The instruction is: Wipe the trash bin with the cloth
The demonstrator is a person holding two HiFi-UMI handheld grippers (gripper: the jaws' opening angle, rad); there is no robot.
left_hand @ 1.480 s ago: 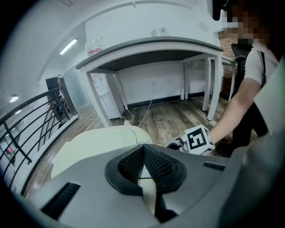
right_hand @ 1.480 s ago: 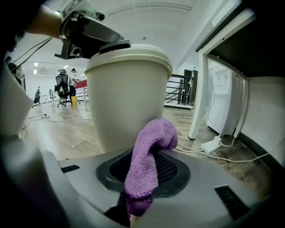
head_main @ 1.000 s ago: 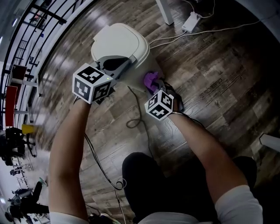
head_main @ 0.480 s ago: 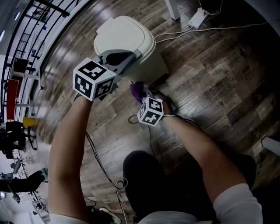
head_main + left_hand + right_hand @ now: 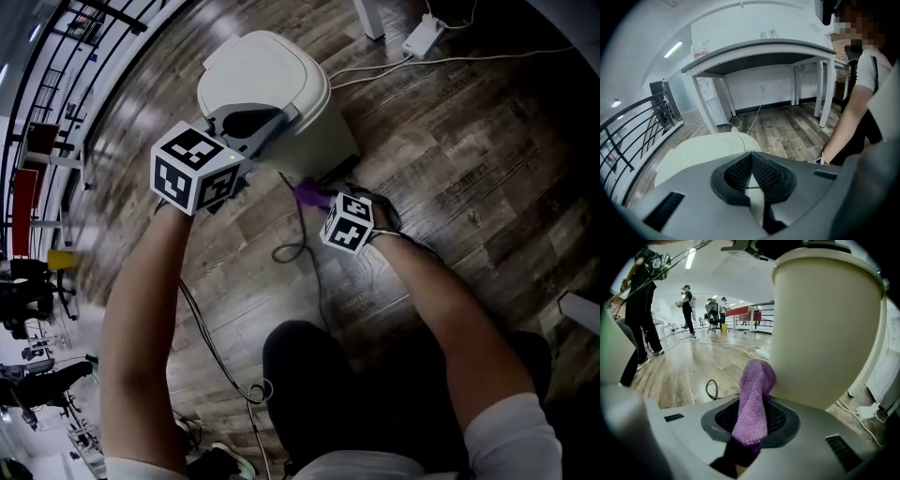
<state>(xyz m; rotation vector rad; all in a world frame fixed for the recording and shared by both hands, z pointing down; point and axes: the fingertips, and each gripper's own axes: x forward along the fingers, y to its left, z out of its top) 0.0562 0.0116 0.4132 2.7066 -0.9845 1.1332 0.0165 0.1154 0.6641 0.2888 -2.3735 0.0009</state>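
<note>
The cream trash bin (image 5: pixel 267 89) stands on the wood floor with its lid down. My left gripper (image 5: pixel 246 131) rests shut at the near edge of the lid (image 5: pixel 701 152), and I see nothing between its pads. My right gripper (image 5: pixel 319 199) is low beside the bin's near side and shut on the purple cloth (image 5: pixel 309 194). In the right gripper view the cloth (image 5: pixel 757 376) sticks out past the jaws, its tip against the bin's side wall (image 5: pixel 825 329).
Black cables (image 5: pixel 291 251) loop on the floor near the bin. A white power strip (image 5: pixel 424 37) and a table leg (image 5: pixel 367 19) lie behind it. A railing (image 5: pixel 56 84) runs at the left. Several people (image 5: pixel 644 310) stand farther off.
My right gripper has sunk lower along the bin's side with the cloth and has turned. The left gripper has stayed on the lid.
</note>
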